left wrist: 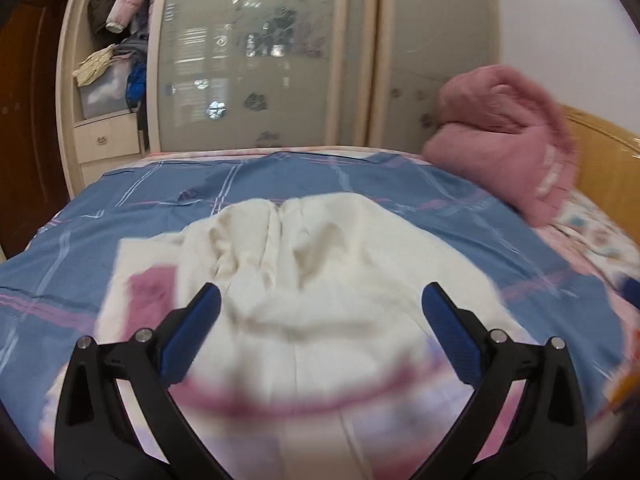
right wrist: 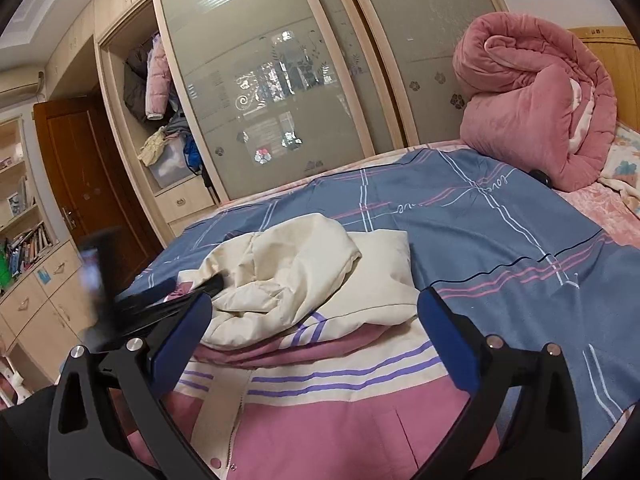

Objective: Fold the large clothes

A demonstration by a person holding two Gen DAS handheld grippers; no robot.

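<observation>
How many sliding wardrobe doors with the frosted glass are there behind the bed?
2. One sliding door stands left, next to the open wardrobe section with hanging coats; the other sliding door is right, partly behind the rolled pink quilt. More may be hidden.

Jacket (right wrist: 320,412): pink body, cream band crossed by purple stripes, cream hood (right wrist: 288,276); a cream placket with pale snaps runs down the front.
Bedsheet (right wrist: 500,240): slate blue, plaid lines in white, pink and dark navy, white script lettering.
Rolled quilt (right wrist: 536,108): dusty pink, paler pink-white lining at the folds.
Mattress cover (right wrist: 600,208): pink floral texture.
Headboard (right wrist: 616,52): honey-yellow wood.
Wardrobe doors (right wrist: 280,92): grey-green frosted glass with etched dark flower motifs, cream frames.
Room door (right wrist: 88,176): reddish-brown wood.
Hanging coat (right wrist: 156,76): pale pink, beside a dark brown one.
Left gripper (left wrist: 320,312) and right gripper (right wrist: 314,316): black frames, blue textured pads (right wrist: 180,344).
</observation>
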